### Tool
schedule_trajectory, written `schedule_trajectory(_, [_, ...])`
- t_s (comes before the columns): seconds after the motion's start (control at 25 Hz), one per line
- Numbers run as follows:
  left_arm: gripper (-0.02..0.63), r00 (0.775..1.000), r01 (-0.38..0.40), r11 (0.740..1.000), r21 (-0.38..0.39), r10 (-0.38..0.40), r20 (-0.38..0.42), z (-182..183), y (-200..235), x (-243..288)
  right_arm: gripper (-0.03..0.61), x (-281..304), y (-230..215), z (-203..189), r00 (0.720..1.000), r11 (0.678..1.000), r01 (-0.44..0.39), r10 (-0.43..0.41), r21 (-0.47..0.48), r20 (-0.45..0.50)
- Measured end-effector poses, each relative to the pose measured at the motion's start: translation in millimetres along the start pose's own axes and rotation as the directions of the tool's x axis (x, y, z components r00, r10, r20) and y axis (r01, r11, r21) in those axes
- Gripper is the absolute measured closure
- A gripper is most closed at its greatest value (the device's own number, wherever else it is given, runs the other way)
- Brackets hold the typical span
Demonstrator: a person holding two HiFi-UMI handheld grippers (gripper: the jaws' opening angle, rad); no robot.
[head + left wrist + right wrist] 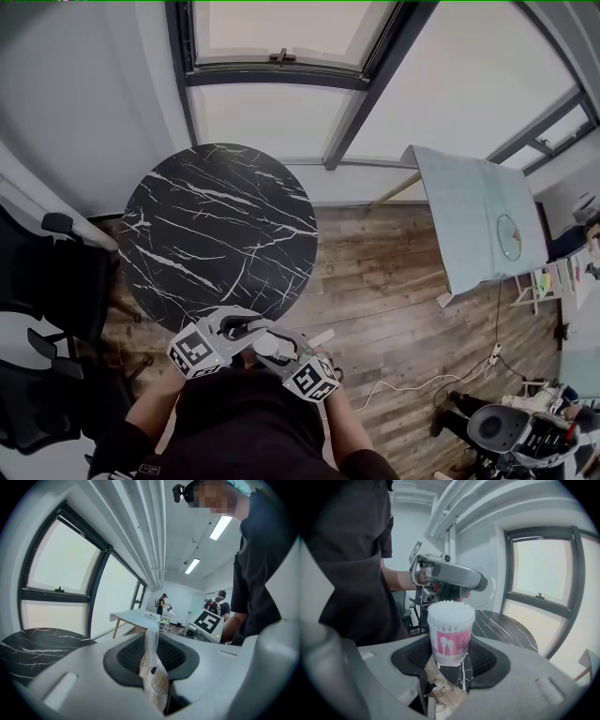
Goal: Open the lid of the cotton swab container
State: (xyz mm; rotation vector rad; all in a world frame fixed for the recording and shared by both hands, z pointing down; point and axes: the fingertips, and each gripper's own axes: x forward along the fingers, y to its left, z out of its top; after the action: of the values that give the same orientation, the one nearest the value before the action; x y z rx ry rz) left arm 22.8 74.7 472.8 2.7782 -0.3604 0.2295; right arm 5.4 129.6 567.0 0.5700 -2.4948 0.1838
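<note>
Two grippers are held low in front of the person, just off the near edge of the round table (216, 225), a black slab veined white like polished marble; the work is being done in the air rather than on it. The right gripper (449, 660) has its jaws spread wide, ribbed dark pads pressing either flank of the cotton swab container (450, 639); it is kept upright, probably so the swabs stay put. The container is a small tapered cup of clear plastic with a pink label (452, 645). The left gripper (152, 656) has its jaws nearly together, pinching the lid (152, 641), a thin clear disc seen edge-on; the lid is already off and held well apart from the cup. The domed white cotton tips (451, 607) stand exposed.
</note>
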Motion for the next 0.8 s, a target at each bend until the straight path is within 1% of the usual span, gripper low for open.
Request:
schedule_trajectory(0.12, [0.552, 1.0, 0.004, 1.0, -0.001, -0.004, -0.003, -0.1, -0.5, 1.2, 0.336, -1.2, 0.9, -0.6, 1.0, 1.0, -0.001, 0.001, 0.001, 0.0])
schedule_trajectory(0.24, [0.555, 1.0, 0.003, 1.0, -0.009, -0.003, 0.002, 0.7, 0.3, 1.8, 0.336, -2.4, 2.0, -0.3, 1.0, 1.0, -0.003, 0.003, 0.0, 0.003])
schedule_trajectory(0.48, [0.561, 1.0, 0.003, 0.999, -0.053, -0.002, 0.017, 0.2, 4.2, 0.9, 0.336, -5.3, 5.1, 1.6, 1.0, 1.0, -0.011, 0.011, -0.007, 0.015])
schedule_trajectory(0.8, [0.563, 1.0, 0.002, 0.995, -0.099, -0.001, 0.012, -4.3, 6.3, 1.6, 0.336, -7.4, 8.3, -0.2, 1.0, 1.0, -0.022, 0.022, -0.017, 0.015])
